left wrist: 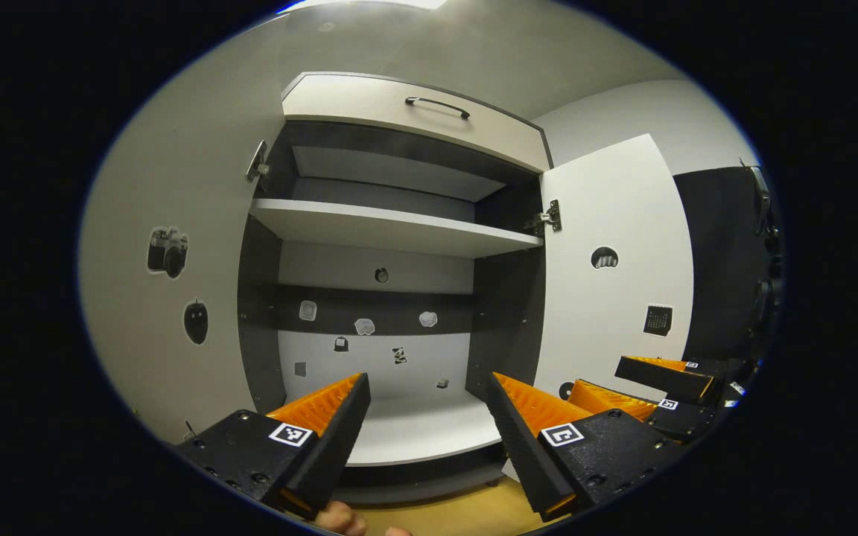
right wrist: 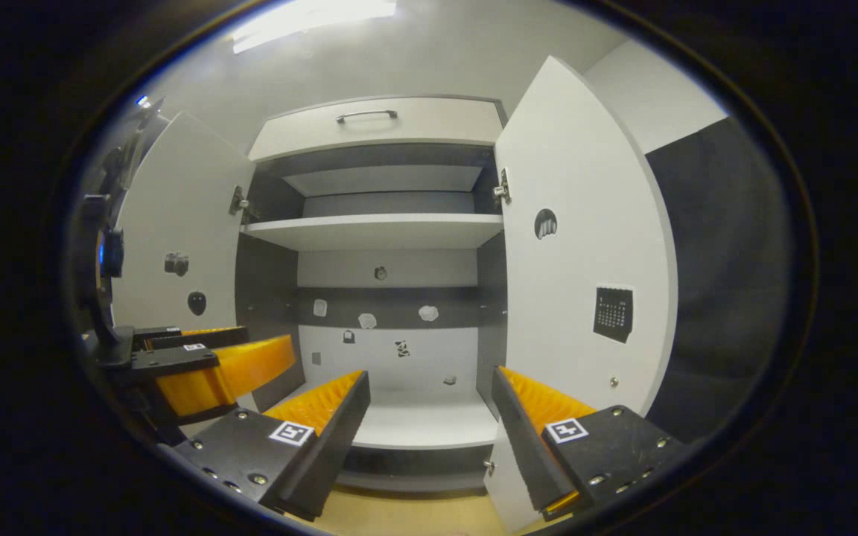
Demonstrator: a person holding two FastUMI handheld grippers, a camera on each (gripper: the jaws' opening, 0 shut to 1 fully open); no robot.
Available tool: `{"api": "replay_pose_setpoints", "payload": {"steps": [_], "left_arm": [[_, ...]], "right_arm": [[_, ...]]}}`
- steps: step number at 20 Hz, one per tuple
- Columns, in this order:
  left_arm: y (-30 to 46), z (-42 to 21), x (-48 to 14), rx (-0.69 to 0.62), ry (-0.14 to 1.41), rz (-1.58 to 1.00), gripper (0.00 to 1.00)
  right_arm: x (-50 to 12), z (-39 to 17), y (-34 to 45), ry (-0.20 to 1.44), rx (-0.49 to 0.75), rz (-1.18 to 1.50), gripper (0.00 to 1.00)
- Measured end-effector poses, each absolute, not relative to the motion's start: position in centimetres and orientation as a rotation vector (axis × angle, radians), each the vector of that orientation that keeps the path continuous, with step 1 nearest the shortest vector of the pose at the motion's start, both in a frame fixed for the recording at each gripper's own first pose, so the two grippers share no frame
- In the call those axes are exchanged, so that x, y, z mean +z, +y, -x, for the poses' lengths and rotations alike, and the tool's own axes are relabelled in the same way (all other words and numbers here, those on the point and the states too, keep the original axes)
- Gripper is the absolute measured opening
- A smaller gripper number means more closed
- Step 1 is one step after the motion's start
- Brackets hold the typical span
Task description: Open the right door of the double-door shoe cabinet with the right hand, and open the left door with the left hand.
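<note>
Both grippers, left gripper [left wrist: 425, 424] and right gripper [right wrist: 429, 420], face the shoe cabinet [right wrist: 388, 298] side by side, jaws spread wide, gripping nothing. Left door [left wrist: 168, 268] and right door [right wrist: 585, 253] stand swung fully open, exposing the bare shelf [right wrist: 377, 231] straight ahead.

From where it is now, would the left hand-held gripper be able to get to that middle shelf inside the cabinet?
Probably yes: both doors stand wide open, and the left hand-held gripper, jaws apart and holding nothing, faces the bare shelf with nothing between.
</note>
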State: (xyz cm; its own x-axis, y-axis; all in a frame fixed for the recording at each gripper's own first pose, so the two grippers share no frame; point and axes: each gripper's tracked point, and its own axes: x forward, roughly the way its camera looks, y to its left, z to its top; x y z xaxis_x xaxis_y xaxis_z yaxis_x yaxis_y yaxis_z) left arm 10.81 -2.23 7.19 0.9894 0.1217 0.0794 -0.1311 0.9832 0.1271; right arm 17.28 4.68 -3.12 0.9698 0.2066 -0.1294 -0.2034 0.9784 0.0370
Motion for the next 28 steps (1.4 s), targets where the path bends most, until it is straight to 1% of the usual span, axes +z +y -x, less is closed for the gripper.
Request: {"api": "replay_pose_setpoints", "payload": {"steps": [28], "left_arm": [[-0.2, -10.6, 7.6, 0.155, -0.078, -0.152, 0.96]], "right_arm": [[-3.5, -17.6, 5.7, 0.139, 0.197, -0.031, 0.97]]}}
